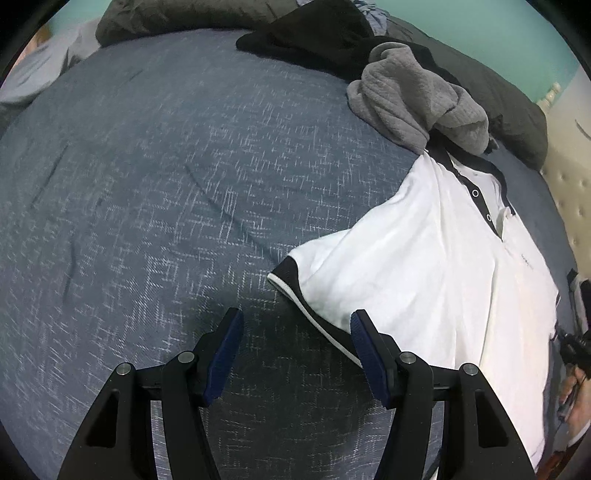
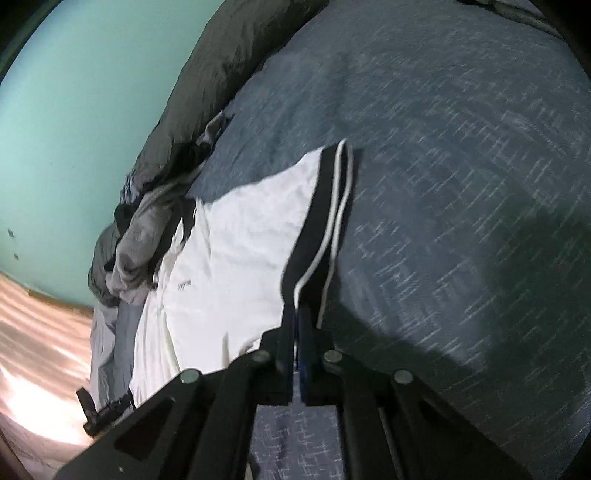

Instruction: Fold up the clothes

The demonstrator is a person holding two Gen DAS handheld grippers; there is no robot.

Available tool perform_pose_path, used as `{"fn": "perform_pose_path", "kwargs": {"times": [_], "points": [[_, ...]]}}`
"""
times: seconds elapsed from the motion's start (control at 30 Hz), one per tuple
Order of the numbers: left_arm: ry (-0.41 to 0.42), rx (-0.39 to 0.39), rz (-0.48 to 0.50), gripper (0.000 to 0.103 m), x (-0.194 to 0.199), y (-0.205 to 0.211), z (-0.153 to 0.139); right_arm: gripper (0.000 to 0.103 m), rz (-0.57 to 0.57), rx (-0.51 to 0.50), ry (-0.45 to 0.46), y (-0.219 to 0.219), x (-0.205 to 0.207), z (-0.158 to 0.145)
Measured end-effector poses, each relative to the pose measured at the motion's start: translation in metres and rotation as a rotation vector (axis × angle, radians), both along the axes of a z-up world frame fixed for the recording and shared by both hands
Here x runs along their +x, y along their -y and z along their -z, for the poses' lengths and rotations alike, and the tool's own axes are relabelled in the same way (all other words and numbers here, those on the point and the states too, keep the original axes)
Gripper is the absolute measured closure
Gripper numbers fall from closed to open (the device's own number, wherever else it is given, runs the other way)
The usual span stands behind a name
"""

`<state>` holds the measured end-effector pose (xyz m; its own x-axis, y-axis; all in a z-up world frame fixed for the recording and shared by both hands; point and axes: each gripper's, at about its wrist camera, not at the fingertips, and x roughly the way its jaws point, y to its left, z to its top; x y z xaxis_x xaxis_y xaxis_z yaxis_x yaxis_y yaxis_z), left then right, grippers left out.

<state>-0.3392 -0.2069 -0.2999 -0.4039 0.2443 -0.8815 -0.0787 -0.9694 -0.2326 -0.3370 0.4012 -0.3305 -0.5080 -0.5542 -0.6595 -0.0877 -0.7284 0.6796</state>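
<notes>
A white polo shirt [image 1: 443, 280] with black collar and placket lies front up on the blue-grey bed cover [image 1: 166, 177]. Its near sleeve [image 1: 295, 273] has a black cuff with a white stripe. My left gripper [image 1: 297, 317] hangs open just above the cover, its right finger over that cuff and nothing between the pads. In the right wrist view the shirt [image 2: 229, 258] stretches to the left. My right gripper [image 2: 297, 314] is shut on the lower end of a black, white-striped sleeve cuff [image 2: 325, 221].
A grey fleece garment [image 1: 413, 103] lies crumpled at the shirt's collar, with a black garment [image 1: 314, 40] and a dark quilt [image 1: 177, 14] behind it. At the right edge are a hand [image 1: 572, 395] and a black device [image 1: 576, 347]. A teal wall [image 2: 92, 110] stands behind the bed.
</notes>
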Motion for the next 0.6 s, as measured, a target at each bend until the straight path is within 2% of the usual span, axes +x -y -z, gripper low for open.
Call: {"fn": "perform_pose_path", "kwargs": {"times": [0.13, 0.3, 0.43, 0.47, 0.53, 0.57, 0.6], "points": [[0.007, 0.048, -0.028, 0.039, -0.001, 0.004, 0.004, 0.102, -0.050, 0.008, 0.008, 0.006, 0.005, 0.002], [-0.005, 0.047, -0.037, 0.039, -0.006, 0.004, 0.006, 0.098, -0.036, 0.004, 0.031, -0.003, 0.007, 0.006], [-0.019, 0.096, -0.075, 0.041, -0.014, 0.012, 0.008, 0.098, -0.040, -0.002, 0.025, -0.005, 0.011, 0.006], [-0.017, 0.098, -0.074, 0.045, -0.016, 0.012, 0.009, 0.098, -0.045, 0.001, 0.024, -0.004, 0.012, 0.006], [-0.014, 0.102, -0.065, 0.065, -0.021, 0.011, 0.011, 0.098, -0.054, 0.005, 0.019, -0.002, 0.013, 0.005], [-0.014, 0.104, -0.058, 0.068, -0.022, 0.010, 0.011, 0.098, -0.057, 0.007, 0.017, -0.001, 0.013, 0.004], [-0.014, 0.107, -0.050, 0.081, -0.024, 0.010, 0.012, 0.098, -0.060, 0.008, 0.014, 0.000, 0.012, 0.004]]}}
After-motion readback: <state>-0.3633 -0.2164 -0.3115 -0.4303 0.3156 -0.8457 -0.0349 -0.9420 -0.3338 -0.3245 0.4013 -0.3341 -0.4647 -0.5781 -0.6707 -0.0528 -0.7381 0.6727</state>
